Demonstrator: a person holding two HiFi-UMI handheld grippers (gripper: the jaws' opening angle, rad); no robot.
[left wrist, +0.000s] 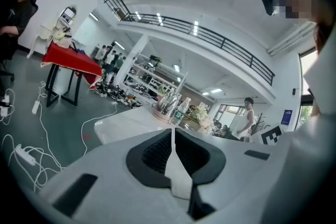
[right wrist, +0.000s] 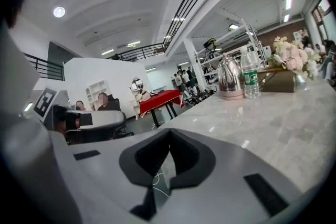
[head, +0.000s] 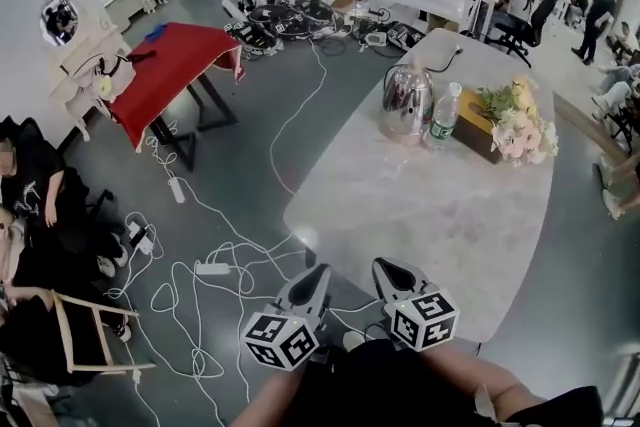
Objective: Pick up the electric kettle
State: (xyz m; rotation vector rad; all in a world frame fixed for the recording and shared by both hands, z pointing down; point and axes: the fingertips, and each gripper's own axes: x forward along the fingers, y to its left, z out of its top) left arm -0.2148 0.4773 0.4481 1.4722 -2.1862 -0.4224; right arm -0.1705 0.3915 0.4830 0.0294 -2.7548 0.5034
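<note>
The shiny steel electric kettle (head: 405, 102) stands on the far part of the white marble table (head: 430, 215), with its cord running off behind it. My left gripper (head: 318, 273) and right gripper (head: 385, 267) hover side by side at the table's near edge, far short of the kettle. Both are shut with nothing between the jaws. In the left gripper view the kettle (left wrist: 167, 104) is small and straight ahead beyond the closed gripper (left wrist: 172, 131). The right gripper view has the kettle (right wrist: 230, 77) up and to the right of the closed gripper (right wrist: 169, 134).
A water bottle (head: 443, 118) stands right beside the kettle, then a wooden box (head: 475, 127) and a bunch of flowers (head: 520, 127). Cables and power strips (head: 212, 267) litter the floor on the left. A red-covered table (head: 170, 65) and seated people are further left.
</note>
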